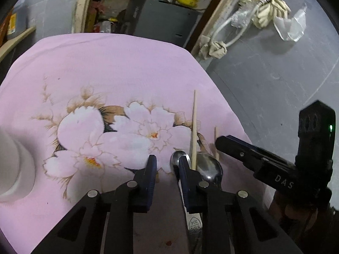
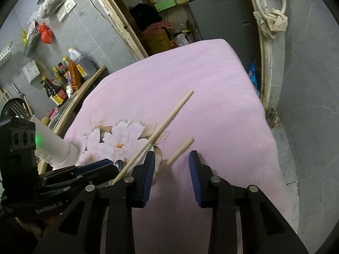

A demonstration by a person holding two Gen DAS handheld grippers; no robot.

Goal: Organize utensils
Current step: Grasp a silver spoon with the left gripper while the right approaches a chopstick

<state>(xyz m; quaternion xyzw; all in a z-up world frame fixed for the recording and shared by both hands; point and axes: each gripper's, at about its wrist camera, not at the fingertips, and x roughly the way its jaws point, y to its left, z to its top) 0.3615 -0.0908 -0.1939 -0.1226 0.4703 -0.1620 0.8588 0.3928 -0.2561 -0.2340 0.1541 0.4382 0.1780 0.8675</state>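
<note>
Two steel spoons point(image 1: 208, 168) and two wooden chopsticks point(image 1: 193, 127) lie close together on a pink flowered cloth point(image 1: 118, 67). My left gripper point(image 1: 167, 165) is open just above the cloth, its right finger over the smaller spoon point(image 1: 177, 158). My right gripper point(image 2: 171, 165) is open and empty; the shorter chopstick point(image 2: 180, 151) lies between its fingers and the longer chopstick point(image 2: 163, 129) crosses past its left finger. The right gripper shows in the left wrist view point(image 1: 237, 146), beside the spoons. The left gripper shows in the right wrist view point(image 2: 95, 167).
A white utensil holder point(image 1: 12, 165) stands on the cloth at the left; in the right wrist view point(image 2: 53, 146) a fork and dark utensils stick out of it. Bottles point(image 2: 70, 74) crowd a shelf at the left. The cloth's right edge point(image 2: 264, 114) drops to a grey floor.
</note>
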